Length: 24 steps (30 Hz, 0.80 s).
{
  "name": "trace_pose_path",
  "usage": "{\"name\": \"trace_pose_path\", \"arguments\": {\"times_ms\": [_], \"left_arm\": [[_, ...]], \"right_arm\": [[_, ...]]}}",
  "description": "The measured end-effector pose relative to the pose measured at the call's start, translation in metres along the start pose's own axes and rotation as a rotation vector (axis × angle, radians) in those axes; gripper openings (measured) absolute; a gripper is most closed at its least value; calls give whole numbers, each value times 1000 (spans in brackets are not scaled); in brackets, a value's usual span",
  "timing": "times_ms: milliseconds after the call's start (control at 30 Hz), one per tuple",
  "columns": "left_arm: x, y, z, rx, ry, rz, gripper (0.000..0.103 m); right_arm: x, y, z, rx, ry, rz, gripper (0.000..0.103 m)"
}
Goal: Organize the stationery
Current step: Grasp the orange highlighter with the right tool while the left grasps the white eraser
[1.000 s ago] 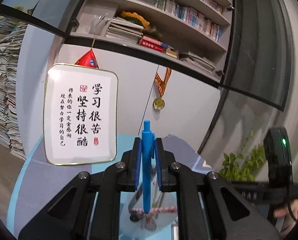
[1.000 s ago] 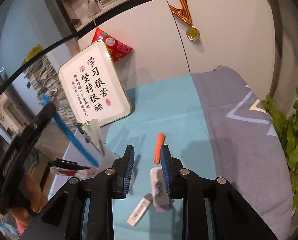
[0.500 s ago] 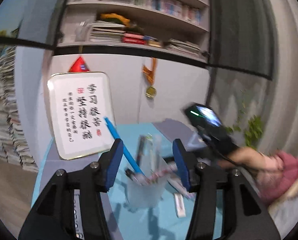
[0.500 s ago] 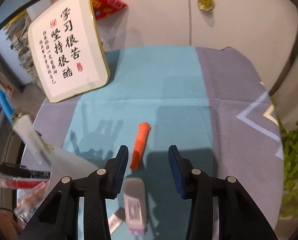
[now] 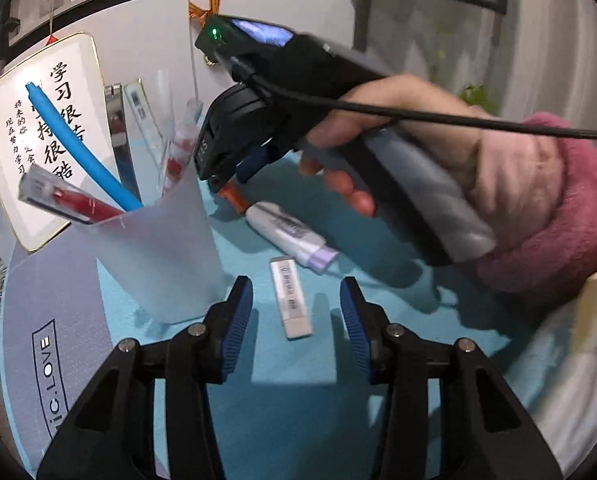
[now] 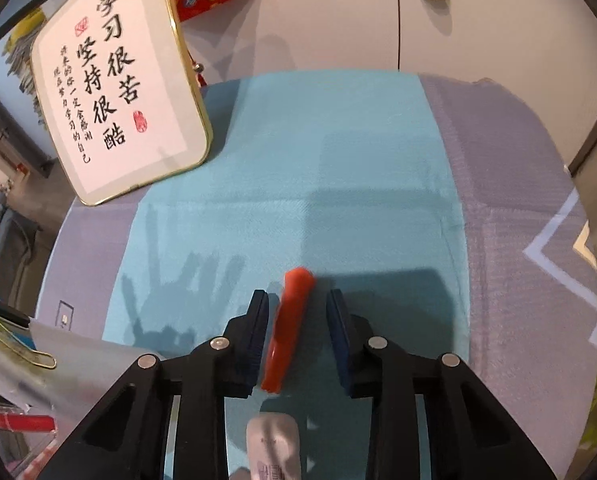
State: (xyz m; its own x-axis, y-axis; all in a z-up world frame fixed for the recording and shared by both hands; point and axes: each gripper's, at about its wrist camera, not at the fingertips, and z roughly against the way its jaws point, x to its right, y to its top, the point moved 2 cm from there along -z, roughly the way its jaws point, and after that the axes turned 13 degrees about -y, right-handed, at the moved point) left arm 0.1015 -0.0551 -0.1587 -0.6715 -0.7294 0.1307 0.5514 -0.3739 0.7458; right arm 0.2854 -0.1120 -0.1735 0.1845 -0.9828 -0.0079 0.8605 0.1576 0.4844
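— Left of frame, frosted cup already holding the blue pen; left gripper half open, empty, just closing slightly above the white eraser.
— Right gripper?
— Straddling the orange cap, jaws just narrowing, not yet pinching. Next: squeeze, lift, carry cupward.

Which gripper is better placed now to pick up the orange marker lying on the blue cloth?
The right gripper: the orange marker already lies between its open jaws. The left gripper hovers over a small white eraser instead.

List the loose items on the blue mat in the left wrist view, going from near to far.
White eraser → white and purple correction tape → orange item under the right gripper.
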Motion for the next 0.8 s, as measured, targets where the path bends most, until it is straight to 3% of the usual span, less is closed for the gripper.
{"name": "trace_pose_path", "arguments": {"times_ms": [133, 467, 500, 567, 667, 800], "left_arm": [[-4, -1, -12, -27, 27, 13, 42], [3, 2, -46, -126, 28, 18, 42], [3, 4, -48, -125, 22, 32, 39], [3, 7, -50, -132, 32, 47, 15], [4, 12, -49, -119, 20, 59, 14], [16, 13, -13, -32, 12, 20, 14]], "right_arm": [[-6, 1, -2, 7, -28, 34, 14], [23, -12, 35, 70, 76, -64, 14], [28, -15, 44, 85, 85, -75, 14], [34, -19, 60, 110, 102, -91, 14], [40, -26, 92, 163, 134, -107, 14], [35, -28, 131, 257, 205, -111, 14]]}}
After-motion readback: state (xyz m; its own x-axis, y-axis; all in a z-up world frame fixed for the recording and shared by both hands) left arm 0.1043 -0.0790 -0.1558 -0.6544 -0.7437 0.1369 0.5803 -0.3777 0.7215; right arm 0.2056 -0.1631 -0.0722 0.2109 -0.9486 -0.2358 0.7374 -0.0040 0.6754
